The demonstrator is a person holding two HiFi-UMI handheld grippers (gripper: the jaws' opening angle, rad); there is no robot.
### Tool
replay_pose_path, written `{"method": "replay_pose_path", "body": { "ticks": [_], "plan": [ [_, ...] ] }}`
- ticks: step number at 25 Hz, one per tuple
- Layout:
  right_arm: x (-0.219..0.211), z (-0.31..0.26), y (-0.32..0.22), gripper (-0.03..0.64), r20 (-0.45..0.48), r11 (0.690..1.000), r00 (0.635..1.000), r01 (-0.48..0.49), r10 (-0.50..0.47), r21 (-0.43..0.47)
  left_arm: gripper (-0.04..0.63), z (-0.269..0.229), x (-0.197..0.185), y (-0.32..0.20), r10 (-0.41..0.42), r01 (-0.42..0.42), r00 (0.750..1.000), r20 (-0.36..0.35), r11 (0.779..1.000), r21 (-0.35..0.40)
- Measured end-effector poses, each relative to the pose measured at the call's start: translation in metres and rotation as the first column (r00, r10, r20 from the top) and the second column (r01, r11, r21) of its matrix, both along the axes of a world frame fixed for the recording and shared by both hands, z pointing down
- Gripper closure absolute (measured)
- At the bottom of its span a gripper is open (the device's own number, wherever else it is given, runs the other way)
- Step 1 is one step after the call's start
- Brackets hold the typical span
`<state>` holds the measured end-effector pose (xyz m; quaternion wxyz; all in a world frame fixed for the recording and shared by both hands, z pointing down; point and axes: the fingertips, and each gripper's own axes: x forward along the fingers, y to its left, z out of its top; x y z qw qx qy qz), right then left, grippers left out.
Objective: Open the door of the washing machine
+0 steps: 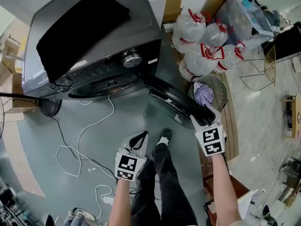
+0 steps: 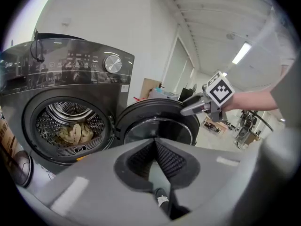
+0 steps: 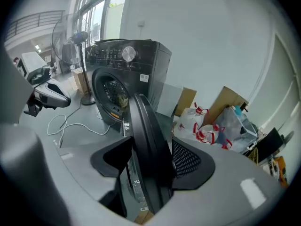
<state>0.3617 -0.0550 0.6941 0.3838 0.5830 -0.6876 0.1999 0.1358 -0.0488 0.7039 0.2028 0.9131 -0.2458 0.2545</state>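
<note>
Currently the front-loading washing machine (image 1: pixel 141 27) sits upper left in the head view, dark grey, with a black cloth (image 1: pixel 80 29) lying on its top and a silver dial (image 1: pixel 131 59) on the control panel; its door (image 1: pixel 174 100) is already swung wide open, running from the hinge at frame centre toward the right; the drum (image 2: pixel 70 126) is exposed, with pale laundry inside it, seen in the left gripper view.

Right hand-held gripper (image 1: pixel 206 116) is at the door's free edge, right of centre; in the right gripper view the door rim stands upright between its jaws; jaws spread wide astride the rim, no clear squeeze on it.

Left hand-held gripper (image 1: pixel 139 138) is at lower centre, well apart from the door; jaws together, nothing between them; it points at the machine front.

The person's black-trousered leg (image 1: pixel 164 182) and shoe are between the two grippers, low in the frame.

A white cable (image 1: pixel 89 131) loops over the grey floor (image 1: pixel 42 140) at lower left; clear plastic jugs with red handles (image 1: pixel 202 46) are piled at upper right, just beside the machine; a round basket (image 1: pixel 221 91) with purple cloth is just right of the door; a pedestal fan (image 3: pixel 77 55) stands left of the machine in the right gripper view.
</note>
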Motion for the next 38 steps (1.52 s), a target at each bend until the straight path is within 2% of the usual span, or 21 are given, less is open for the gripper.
{"method": "replay_pose_path", "body": {
  "ticks": [8,14,19,25,34,38],
  "plan": [
    [0.039,0.002,-0.031,0.332,-0.109,0.999,0.993,0.037,-0.035,0.022,0.537,0.014,0.018,-0.021,-0.029,0.029,0.999,0.018,0.999,-0.034],
    [0.065,0.0,-0.056,0.328,-0.153,0.997,0.987,0.061,-0.054,0.04,0.537,0.014,0.045,-0.049,-0.055,0.055,0.998,0.003,0.997,-0.048],
    [0.086,0.006,-0.08,0.328,-0.194,0.994,0.976,0.106,-0.102,0.013,0.537,0.02,0.067,-0.074,-0.069,0.069,0.998,0.001,0.997,-0.04],
    [0.089,-0.002,-0.094,0.322,-0.194,0.988,0.969,0.156,-0.15,0.018,0.537,0.026,0.079,-0.095,-0.094,0.094,0.996,0.004,0.994,-0.055],
    [0.081,0.001,-0.076,0.324,-0.181,0.991,0.976,0.131,-0.123,0.034,0.537,0.029,0.078,-0.105,-0.074,0.075,0.997,0.032,0.997,-0.036],
    [0.082,-0.001,-0.076,0.324,-0.192,0.993,0.975,0.117,-0.112,0.019,0.537,0.021,0.068,-0.103,-0.094,0.095,0.995,0.014,0.995,-0.039]
  ]
}}
